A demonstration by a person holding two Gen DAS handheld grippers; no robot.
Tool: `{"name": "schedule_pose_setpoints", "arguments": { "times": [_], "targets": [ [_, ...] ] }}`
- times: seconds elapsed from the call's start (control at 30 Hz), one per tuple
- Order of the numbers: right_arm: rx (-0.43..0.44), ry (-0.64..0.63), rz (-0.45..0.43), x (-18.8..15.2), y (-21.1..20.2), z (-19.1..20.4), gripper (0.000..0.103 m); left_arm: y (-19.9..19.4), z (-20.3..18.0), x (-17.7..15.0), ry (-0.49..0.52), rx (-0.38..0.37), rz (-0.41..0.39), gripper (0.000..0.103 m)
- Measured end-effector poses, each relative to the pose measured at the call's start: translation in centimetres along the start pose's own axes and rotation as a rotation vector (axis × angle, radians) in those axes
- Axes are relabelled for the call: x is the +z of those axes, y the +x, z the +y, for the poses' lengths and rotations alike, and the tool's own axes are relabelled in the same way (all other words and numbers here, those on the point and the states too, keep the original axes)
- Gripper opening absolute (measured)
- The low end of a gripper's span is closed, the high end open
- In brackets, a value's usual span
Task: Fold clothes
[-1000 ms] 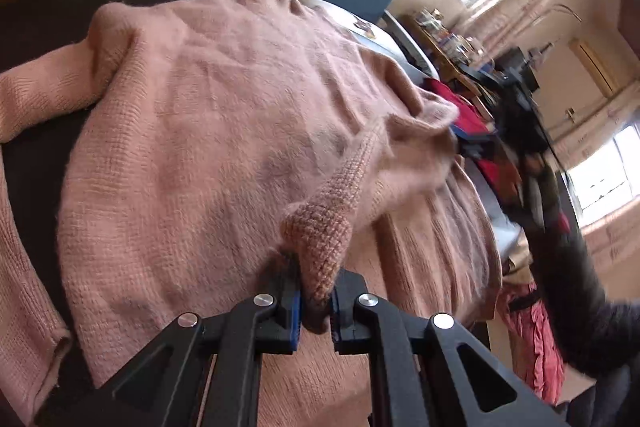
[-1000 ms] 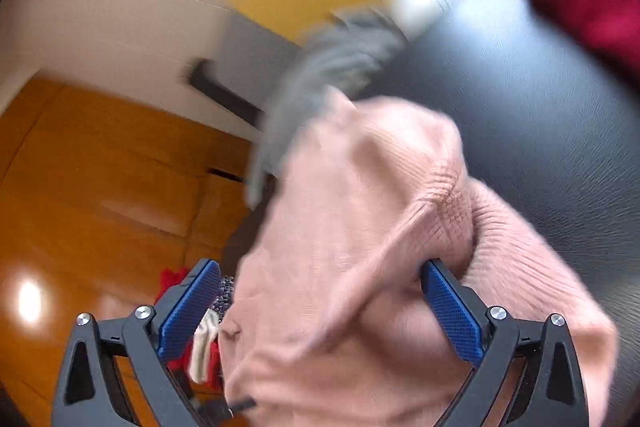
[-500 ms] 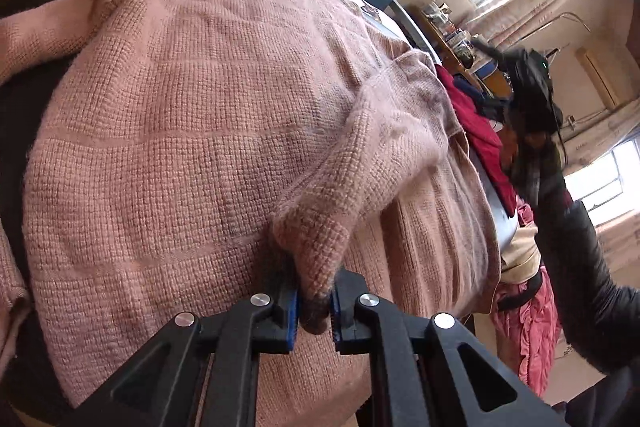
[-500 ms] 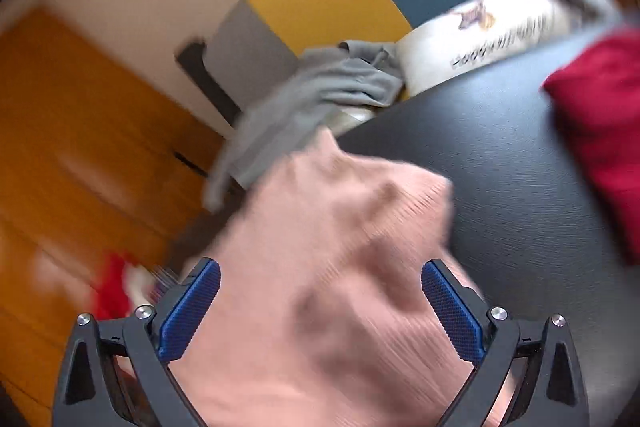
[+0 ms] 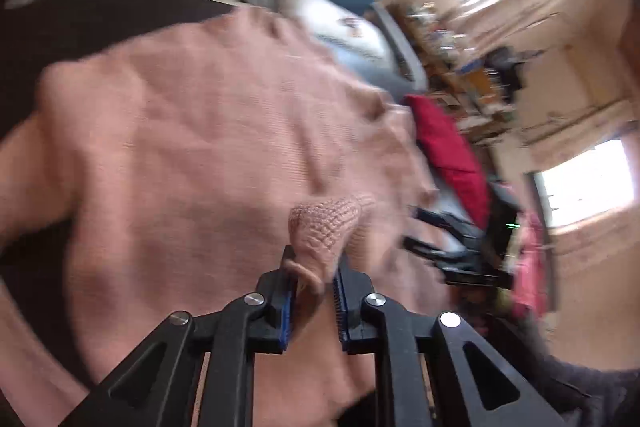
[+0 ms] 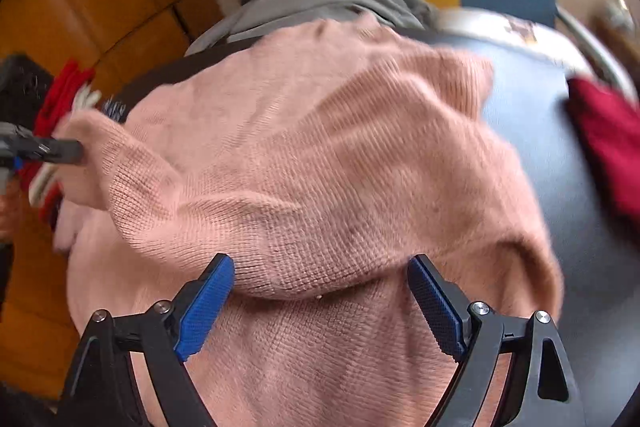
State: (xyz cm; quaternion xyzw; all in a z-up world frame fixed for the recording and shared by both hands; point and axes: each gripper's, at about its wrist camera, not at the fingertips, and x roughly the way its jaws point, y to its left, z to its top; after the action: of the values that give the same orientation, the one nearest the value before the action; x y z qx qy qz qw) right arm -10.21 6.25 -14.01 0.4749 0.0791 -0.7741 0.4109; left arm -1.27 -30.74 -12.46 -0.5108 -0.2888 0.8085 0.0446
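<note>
- The pink sweater now lies spread on the dark table, beside the red garment.
- Left tongs still pinch its cuff; right tongs have let go and gape wide over it, so the fold is probably under way.

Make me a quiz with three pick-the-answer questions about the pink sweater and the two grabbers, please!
1. Where does the red cloth lie from the pink sweater in the right wrist view?
A. To its right
B. Under it
C. On top of it

2. What colour are the pads on the right gripper?
A. Green
B. Blue
C. White

3. What is the left gripper doing?
A. Hanging open over bare table
B. Holding a grey shirt
C. Pinching a fold of the pink sweater

Answers: 1 A, the red cloth sits on the dark table at the right edge. 2 B, both pads show blue. 3 C, knit fabric is squeezed between its fingers.
</note>
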Motion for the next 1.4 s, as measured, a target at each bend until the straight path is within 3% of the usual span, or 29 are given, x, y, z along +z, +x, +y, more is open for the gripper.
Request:
{"name": "schedule_pose_setpoints", "arguments": {
  "times": [0.1, 0.17, 0.33, 0.47, 0.6, 0.63, 0.7, 0.73, 0.83, 1.0, 1.1, 1.23, 1.3, 1.33, 1.4],
  "targets": [
    [0.022, 0.051, -0.046, -0.9, -0.1, -0.6, 0.096, -0.4, 2.4, -1.1, -0.019, 0.101, -0.013, 0.021],
    [0.034, 0.068, -0.079, -1.4, -0.2, -0.8, 0.099, -0.4, 4.1, -2.8, -0.044, 0.123, -0.011, 0.022],
    [0.015, 0.039, -0.133, -2.6, -0.1, -0.4, 0.103, 0.3, 6.2, -7.9, -0.138, 0.100, -0.055, 0.022],
    [0.026, 0.045, -0.145, -2.8, 0.1, -0.7, 0.103, 1.0, 5.1, -9.6, -0.146, 0.021, -0.144, 0.028],
    [0.062, 0.072, -0.165, -2.9, 0.0, -1.2, 0.103, 1.6, 3.1, -8.9, -0.104, -0.021, -0.230, 0.031],
    [0.073, 0.080, -0.172, -3.0, -0.1, -1.4, 0.103, 1.8, 2.8, -8.6, -0.092, -0.031, -0.245, 0.037],
    [0.110, 0.111, -0.188, -3.0, -0.6, -1.6, 0.103, 2.6, 2.7, -7.8, -0.083, -0.037, -0.239, 0.038],
    [0.133, 0.131, -0.196, -3.0, -0.7, -1.8, 0.103, 3.2, 2.7, -7.3, -0.084, -0.024, -0.216, 0.037],
    [0.174, 0.255, -0.217, -2.5, -1.2, -3.4, 0.103, 3.8, 2.4, -5.9, -0.070, -0.007, -0.170, 0.013],
    [0.220, 0.452, -0.345, -3.8, -4.3, -6.6, 0.103, -0.1, 0.4, -4.3, -0.038, -0.173, -0.248, 0.011],
    [0.227, 0.534, -0.373, -4.0, -4.3, -8.3, 0.103, -2.7, -1.0, -3.1, -0.018, -0.249, -0.302, 0.010],
    [0.302, 0.676, -0.370, -1.4, -1.9, -10.4, 0.103, -5.3, -3.2, -1.8, 0.011, -0.335, -0.344, 0.010],
    [0.336, 0.705, -0.445, -0.5, -2.5, -10.7, 0.103, -6.4, -4.4, -1.5, 0.034, -0.357, -0.370, 0.010],
    [0.339, 0.725, -0.506, -0.4, -3.4, -10.9, 0.103, -6.7, -4.9, -1.5, 0.047, -0.347, -0.377, 0.010],
    [0.315, 0.762, -0.541, -1.3, -4.5, -11.6, 0.103, -5.8, -5.3, -2.1, 0.050, -0.308, -0.352, 0.010]
  ]
}}
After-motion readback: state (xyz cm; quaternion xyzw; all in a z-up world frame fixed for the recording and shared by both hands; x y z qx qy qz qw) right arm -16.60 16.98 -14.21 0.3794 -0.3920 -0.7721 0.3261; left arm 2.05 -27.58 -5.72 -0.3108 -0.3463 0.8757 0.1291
